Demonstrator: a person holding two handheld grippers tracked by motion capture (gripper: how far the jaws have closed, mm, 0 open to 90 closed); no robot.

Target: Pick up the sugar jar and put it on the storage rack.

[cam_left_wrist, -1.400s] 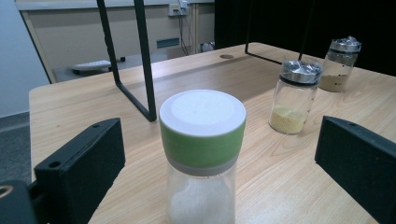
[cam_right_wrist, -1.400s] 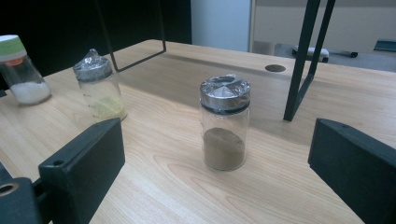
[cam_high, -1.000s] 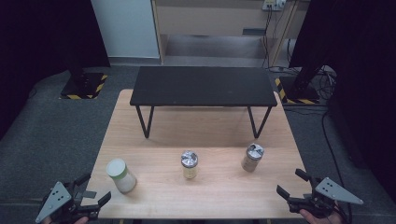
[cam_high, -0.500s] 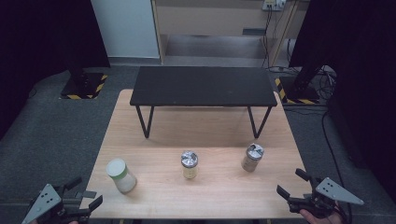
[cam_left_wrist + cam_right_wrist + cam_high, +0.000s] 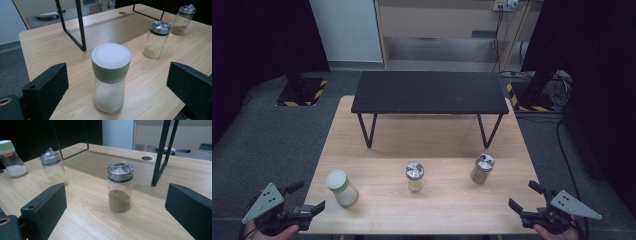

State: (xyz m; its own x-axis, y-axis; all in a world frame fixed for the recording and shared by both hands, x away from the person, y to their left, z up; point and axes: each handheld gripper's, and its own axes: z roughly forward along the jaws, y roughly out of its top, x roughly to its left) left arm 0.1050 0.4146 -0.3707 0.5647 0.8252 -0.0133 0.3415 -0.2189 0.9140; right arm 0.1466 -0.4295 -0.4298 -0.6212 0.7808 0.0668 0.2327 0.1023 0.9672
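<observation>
moved: left tongs [image 5: 307, 197] now sit a bit closer to the white jar [image 5: 341, 187] than half a second ago; right tongs [image 5: 521, 196] and all three jars unchanged
left tongs: jaws wide apart, nothing held, off the bench [image 5: 437, 145] edge, just short of the white jar
right tongs: jaws wide apart, empty, aimed at the brown jar [image 5: 120, 190], not touching
white jar: upright, green-banded cap, near the bench's front left corner, centred between the left jaws in the left gripper view [image 5: 110, 77]
yellow jar [image 5: 414, 176]: right of the white jar, well apart
brown jar: far right of the white jar [image 5: 482, 168]
rack [image 5: 429, 92]: black, behind the white jar
risk 1: one jaw hits the white jar first, so it tips or slides
risk 2: squeezing the cap, not the body, so the jar slips out
risk 3: brown jar's foil top is slick; a high grip could lose it
</observation>
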